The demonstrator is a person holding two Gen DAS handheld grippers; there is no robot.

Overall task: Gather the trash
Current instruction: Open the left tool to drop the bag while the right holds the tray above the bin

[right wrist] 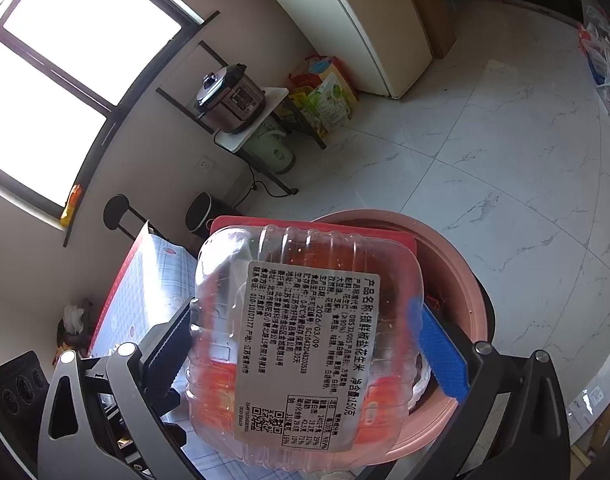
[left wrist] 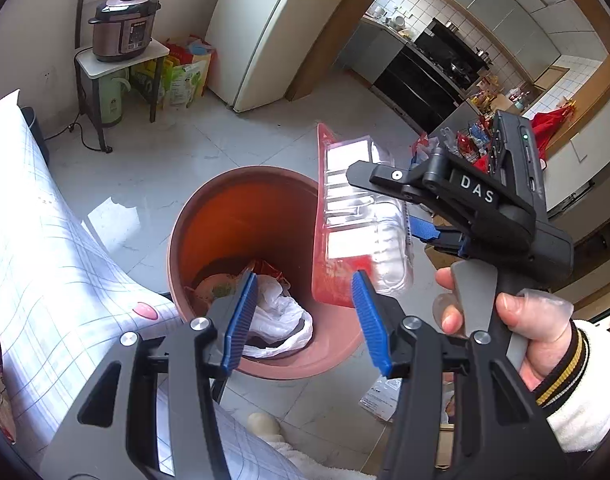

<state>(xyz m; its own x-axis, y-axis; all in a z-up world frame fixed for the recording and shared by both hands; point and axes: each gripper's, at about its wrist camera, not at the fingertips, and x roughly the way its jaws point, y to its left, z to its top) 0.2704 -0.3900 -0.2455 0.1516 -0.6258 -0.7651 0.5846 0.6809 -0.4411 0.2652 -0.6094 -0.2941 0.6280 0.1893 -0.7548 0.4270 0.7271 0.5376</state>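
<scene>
A terracotta-pink trash bin (left wrist: 225, 208) stands on the tiled floor, with a crumpled white plastic bag (left wrist: 281, 312) and wrappers at its bottom. My left gripper (left wrist: 305, 280) hangs open above the bin's mouth, with nothing between its blue pads. My right gripper (left wrist: 385, 204), held by a person's hand, is shut on a clear plastic food container with a red lid (left wrist: 345, 216). It holds the container tilted over the bin's right rim. In the right wrist view the labelled container (right wrist: 313, 340) fills the space between the right gripper's (right wrist: 303, 308) fingers, and the bin (right wrist: 457, 264) lies right behind it.
A table with a checked cloth (left wrist: 45, 240) borders the bin on the left. A pressure cooker (left wrist: 123, 28) sits on a small stand by the wall, with bags and a fridge (left wrist: 273, 40) beside it. A paper sheet (left wrist: 379, 396) lies on the floor near the bin.
</scene>
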